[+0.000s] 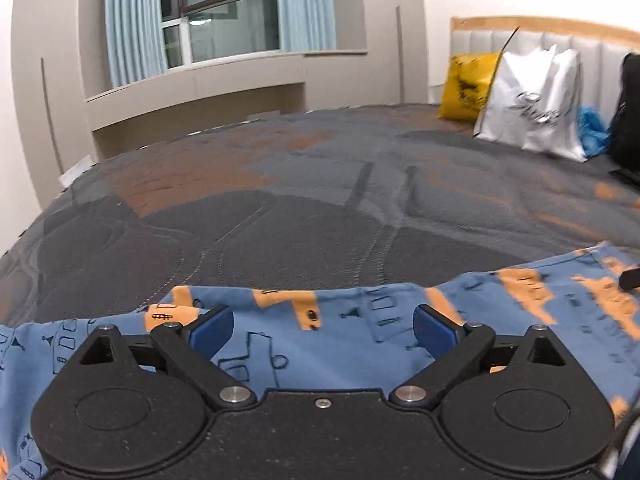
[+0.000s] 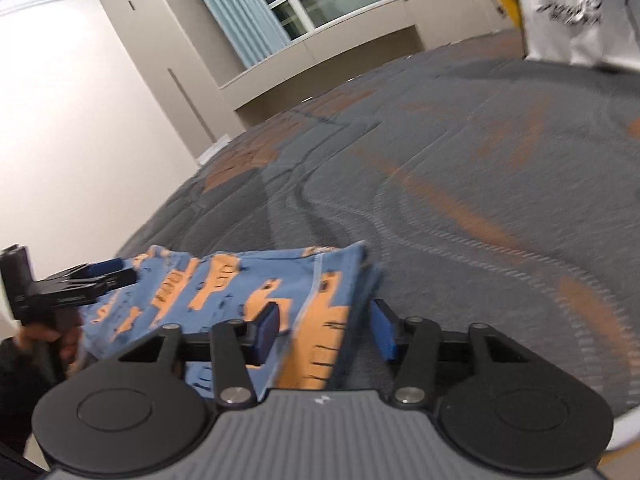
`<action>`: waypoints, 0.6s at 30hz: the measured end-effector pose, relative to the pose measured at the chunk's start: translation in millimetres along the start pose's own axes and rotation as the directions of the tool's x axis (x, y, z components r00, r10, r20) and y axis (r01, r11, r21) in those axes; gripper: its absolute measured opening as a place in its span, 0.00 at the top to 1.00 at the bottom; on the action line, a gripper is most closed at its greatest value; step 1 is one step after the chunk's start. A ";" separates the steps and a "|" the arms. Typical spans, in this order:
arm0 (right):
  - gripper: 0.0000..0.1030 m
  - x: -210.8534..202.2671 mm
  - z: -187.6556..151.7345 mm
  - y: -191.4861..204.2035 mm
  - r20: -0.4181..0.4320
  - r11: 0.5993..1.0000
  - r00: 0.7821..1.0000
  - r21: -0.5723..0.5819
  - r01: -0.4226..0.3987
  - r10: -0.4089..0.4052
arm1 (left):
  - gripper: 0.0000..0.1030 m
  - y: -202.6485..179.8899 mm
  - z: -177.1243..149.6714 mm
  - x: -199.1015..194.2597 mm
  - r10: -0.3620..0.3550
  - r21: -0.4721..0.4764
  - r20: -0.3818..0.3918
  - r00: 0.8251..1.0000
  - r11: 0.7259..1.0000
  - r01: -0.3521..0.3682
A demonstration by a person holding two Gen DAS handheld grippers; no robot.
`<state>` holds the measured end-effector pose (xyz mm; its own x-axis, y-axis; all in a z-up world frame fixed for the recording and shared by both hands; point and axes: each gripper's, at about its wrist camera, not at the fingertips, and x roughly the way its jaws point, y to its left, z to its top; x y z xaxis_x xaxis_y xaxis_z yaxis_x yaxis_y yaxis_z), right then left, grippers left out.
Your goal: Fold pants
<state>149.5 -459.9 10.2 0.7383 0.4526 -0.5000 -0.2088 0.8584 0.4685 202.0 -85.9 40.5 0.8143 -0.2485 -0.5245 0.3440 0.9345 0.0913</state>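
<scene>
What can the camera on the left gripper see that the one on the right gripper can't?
Only the left wrist view shows the padded headboard, a blue bag and a black item beside it.

Only the right wrist view shows the left gripper from outside, with the hand holding it, and the folded edge of the pants between the right gripper's open fingers.

Both show the blue and orange pants, the grey bedspread, the window with pale blue curtains, and the yellow bag and white bag.
</scene>
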 end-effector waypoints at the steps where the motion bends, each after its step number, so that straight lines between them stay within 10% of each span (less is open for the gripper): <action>1: 0.82 6.0 -0.4 1.8 -0.006 1.000 1.000 0.002 0.006 -0.006 | 0.06 1.0 -0.1 3.0 -0.003 -0.012 -0.006 1.000 1.000 0.003; 13: 0.87 -12.4 14.9 12.3 0.063 0.989 0.993 -0.107 0.102 -0.095 | 0.06 7.3 -19.9 -6.3 0.031 -0.046 -0.004 1.000 0.998 -0.031; 18: 0.63 -3.7 1.2 8.3 0.062 0.984 0.987 -0.091 0.152 -0.146 | 0.03 35.2 -35.5 -38.6 0.061 -0.122 0.049 0.997 0.991 -0.055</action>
<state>145.8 -454.7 16.9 0.7992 0.3063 -0.5172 -0.1519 0.9354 0.3192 166.2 -34.4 33.9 0.8559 -0.2034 -0.4754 0.2395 0.9708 0.0158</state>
